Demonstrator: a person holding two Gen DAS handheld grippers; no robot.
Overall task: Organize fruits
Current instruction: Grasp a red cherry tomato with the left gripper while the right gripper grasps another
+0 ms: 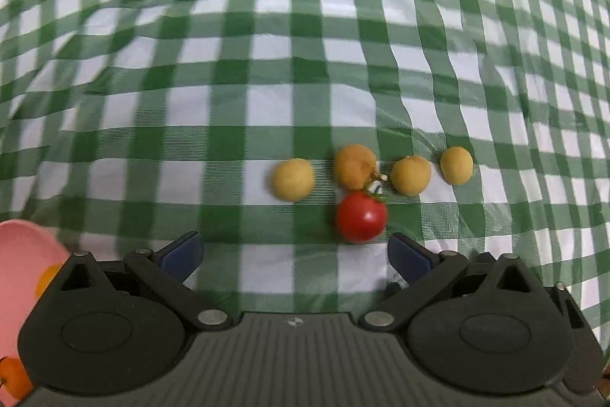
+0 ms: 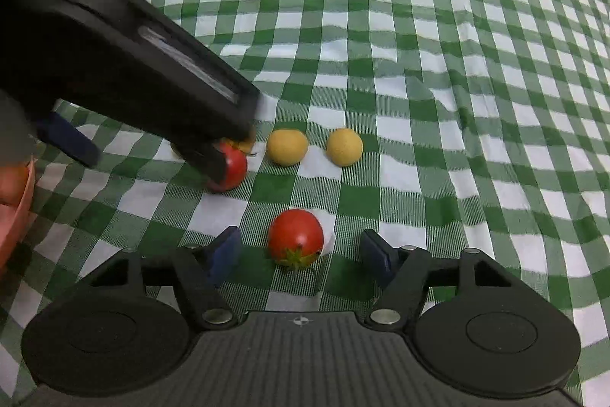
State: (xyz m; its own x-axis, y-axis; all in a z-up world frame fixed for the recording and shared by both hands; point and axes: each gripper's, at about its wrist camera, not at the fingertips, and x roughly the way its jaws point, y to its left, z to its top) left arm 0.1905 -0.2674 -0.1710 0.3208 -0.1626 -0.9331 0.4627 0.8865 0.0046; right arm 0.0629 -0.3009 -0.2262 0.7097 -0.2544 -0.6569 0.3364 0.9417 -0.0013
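Note:
In the left wrist view my left gripper point(image 1: 294, 256) is open, low over the cloth. A red cherry tomato point(image 1: 361, 216) lies just ahead of its right finger. Behind it lie several yellow-brown longans point(image 1: 292, 179) in a row. In the right wrist view my right gripper point(image 2: 301, 250) is open, with a second cherry tomato point(image 2: 295, 237) lying between its fingers, untouched. The left gripper's body point(image 2: 126, 63) crosses that view at the left and partly hides the first tomato point(image 2: 231, 166). Two longans point(image 2: 286, 147) lie beyond.
A green and white checked cloth point(image 1: 305, 63) covers the table, wrinkled in places. A pink plate point(image 1: 23, 277) holding orange fruit sits at the left edge; its rim also shows in the right wrist view point(image 2: 21, 212).

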